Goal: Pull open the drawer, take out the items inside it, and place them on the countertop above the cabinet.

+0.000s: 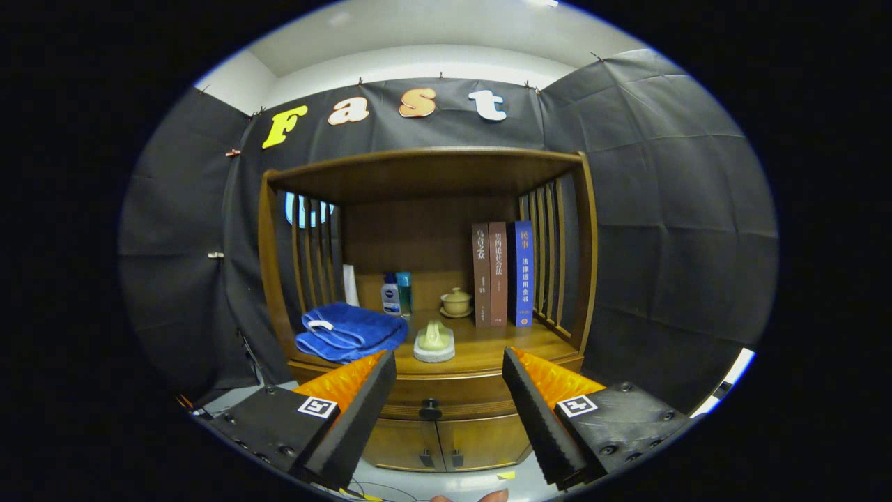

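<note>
While my gripper (449, 411) hangs wide open and empty, the shut drawer (446, 399) sits at twelve o'clock just beyond my fingers, its small dark knob (430, 408) the one stiff, likely slippery hold, countertop (488, 343) farther.

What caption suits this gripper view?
Open gripper faces the closed wooden drawer's dark round knob, below a countertop holding a folded blue towel.
</note>
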### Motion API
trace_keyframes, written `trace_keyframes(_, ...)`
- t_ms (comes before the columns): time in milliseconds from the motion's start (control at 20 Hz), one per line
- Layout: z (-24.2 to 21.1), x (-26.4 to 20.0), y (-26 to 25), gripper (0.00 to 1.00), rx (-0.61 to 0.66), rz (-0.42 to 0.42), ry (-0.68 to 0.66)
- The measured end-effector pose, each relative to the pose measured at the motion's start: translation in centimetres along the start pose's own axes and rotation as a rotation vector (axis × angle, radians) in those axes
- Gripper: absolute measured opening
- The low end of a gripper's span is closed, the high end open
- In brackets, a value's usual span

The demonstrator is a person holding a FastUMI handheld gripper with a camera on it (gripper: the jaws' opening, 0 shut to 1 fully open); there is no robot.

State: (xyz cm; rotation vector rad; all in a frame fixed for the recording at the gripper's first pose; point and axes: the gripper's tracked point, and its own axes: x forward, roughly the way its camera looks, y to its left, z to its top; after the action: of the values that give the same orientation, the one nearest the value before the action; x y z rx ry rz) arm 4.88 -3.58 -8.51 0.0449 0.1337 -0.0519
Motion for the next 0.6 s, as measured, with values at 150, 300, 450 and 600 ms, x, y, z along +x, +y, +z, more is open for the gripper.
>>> trace_keyframes(150, 3.3, -3.0, 0.2, 0.99, 0.003, 0.007, -0.019)
trace_keyframes(300, 5.7, -5.4, 0.3, 0.99, -0.031, 0.012, -0.051)
trace_keyframes(450, 6.7, -6.8, 0.8, 0.99, -0.026, 0.032, -0.067)
trace_keyframes(600, 6.9, -7.5, 0.9, 0.99, -0.002, 0.048, -0.06)
